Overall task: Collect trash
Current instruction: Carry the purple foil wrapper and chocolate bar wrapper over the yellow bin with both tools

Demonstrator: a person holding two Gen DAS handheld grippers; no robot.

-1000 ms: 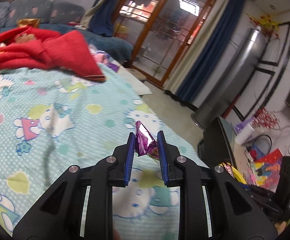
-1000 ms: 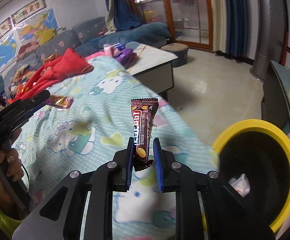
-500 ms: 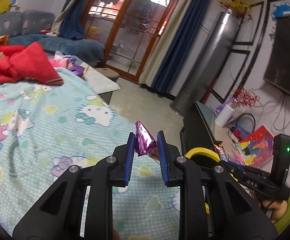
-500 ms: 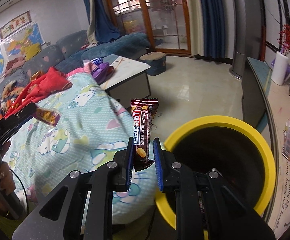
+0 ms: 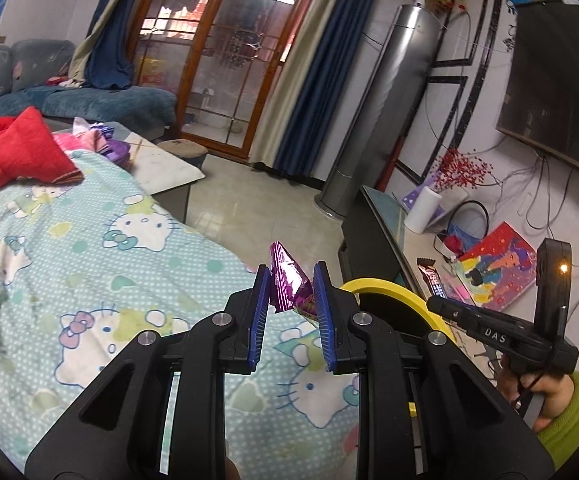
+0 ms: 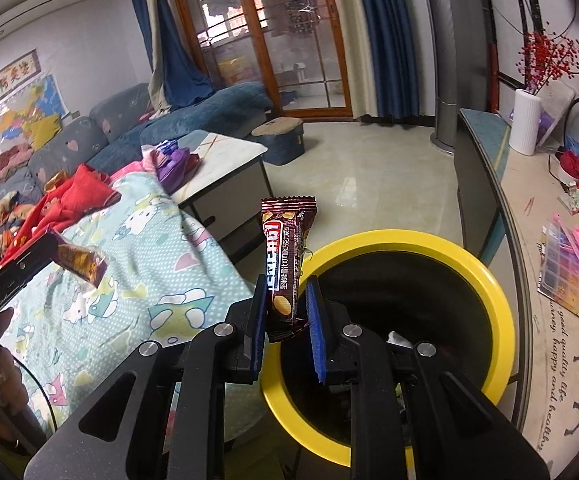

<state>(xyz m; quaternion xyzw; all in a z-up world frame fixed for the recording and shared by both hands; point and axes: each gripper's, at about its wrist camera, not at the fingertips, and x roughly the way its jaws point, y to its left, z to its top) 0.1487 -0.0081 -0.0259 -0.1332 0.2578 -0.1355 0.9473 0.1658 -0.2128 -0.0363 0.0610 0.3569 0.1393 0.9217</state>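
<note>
left gripper (image 5: 291,294) is clamping a purple foil wrapper (image 5: 288,284) over the cartoon-print bedsheet (image 5: 89,264). right gripper (image 6: 287,308) is gripping a brown snack bar wrapper (image 6: 285,256), sitting at the yellow-rimmed bin (image 6: 501,320).

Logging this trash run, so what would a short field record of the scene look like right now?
left tool: shut on purple foil wrapper
right tool: shut on brown snack bar wrapper
bin: yellow-rimmed trash bin, below right tool
bin contents: some scraps, unclear
surface: cartoon-cat bedspread
</note>
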